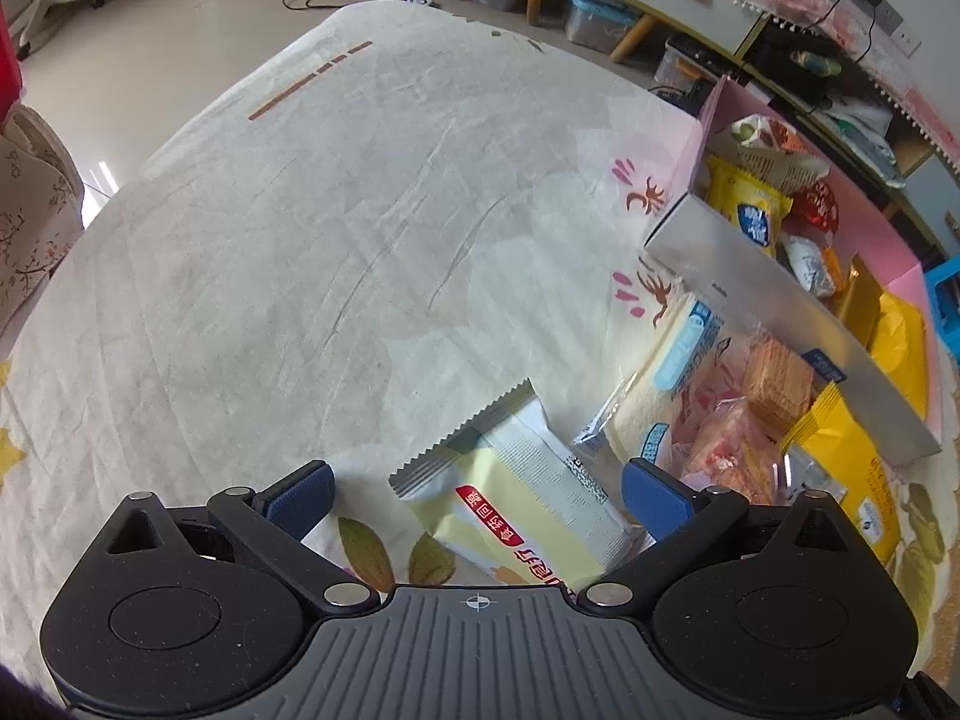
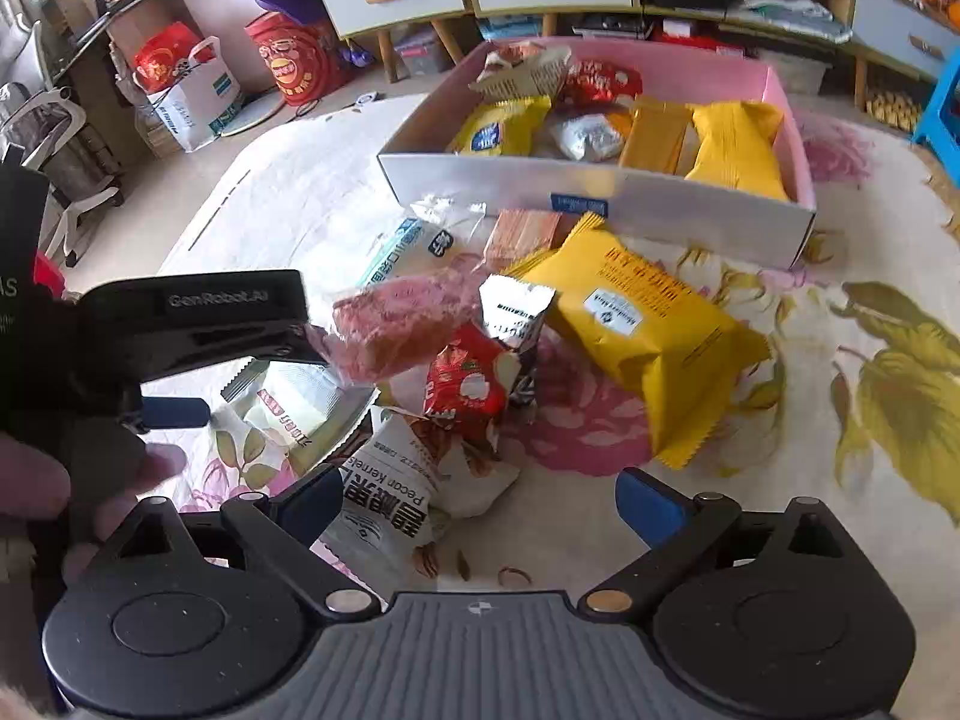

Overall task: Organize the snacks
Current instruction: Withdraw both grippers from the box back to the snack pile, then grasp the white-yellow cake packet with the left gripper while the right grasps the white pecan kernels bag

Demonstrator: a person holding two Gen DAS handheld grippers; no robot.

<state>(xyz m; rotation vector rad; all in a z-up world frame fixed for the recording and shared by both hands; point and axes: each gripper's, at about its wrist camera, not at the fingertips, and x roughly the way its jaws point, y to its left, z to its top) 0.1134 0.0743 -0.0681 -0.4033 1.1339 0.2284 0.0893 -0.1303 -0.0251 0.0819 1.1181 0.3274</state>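
I am straddling the pale yellow packet with the left gripper, fingers spread wide and touching nothing; the packet is lying on the cloth just beside the pink box. I am holding the right gripper equally spread over the pecan packet. I judge closing across the packet's body, not its crimped edge, is safest.

snacks before box
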